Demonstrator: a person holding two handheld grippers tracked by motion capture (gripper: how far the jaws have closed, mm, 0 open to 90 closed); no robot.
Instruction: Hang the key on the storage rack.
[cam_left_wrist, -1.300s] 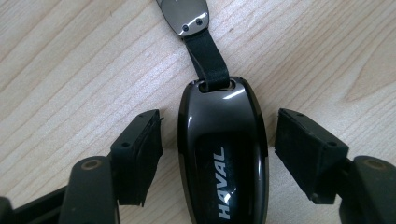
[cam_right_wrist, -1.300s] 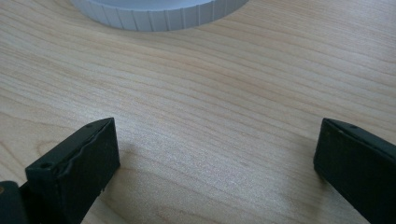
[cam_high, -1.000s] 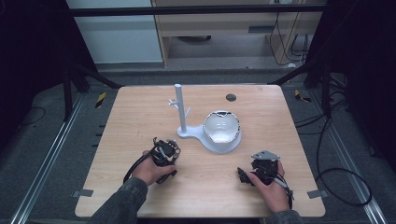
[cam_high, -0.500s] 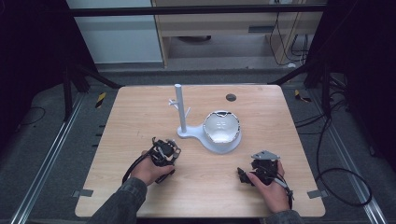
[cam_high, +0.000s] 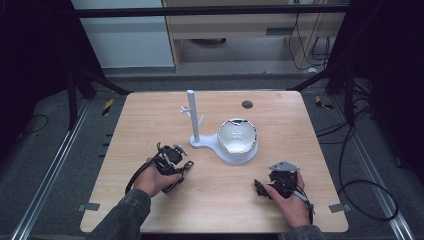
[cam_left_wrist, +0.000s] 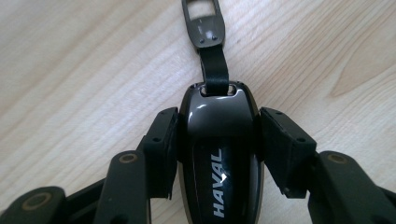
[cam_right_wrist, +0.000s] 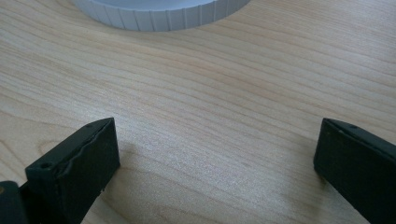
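Observation:
A glossy black car key fob (cam_left_wrist: 218, 154) marked HAVAL lies on the wooden table (cam_high: 150, 130), its short strap and metal loop (cam_left_wrist: 203, 21) pointing away from me. My left gripper (cam_left_wrist: 217, 128) is shut on the fob, one jaw against each side. In the high view the left gripper (cam_high: 175, 162) sits low at the table's left front. My right gripper (cam_right_wrist: 215, 149) stands open over bare wood, jaws wide apart with nothing between them. It rests at the right front (cam_high: 267, 184) in the high view.
A white stand with an upright pegged post (cam_high: 192, 116) and a round dish (cam_high: 238, 137) occupies the table's middle. Its ribbed rim (cam_right_wrist: 159, 16) lies just ahead of the right gripper. A small dark disc (cam_high: 247, 104) sits near the far edge.

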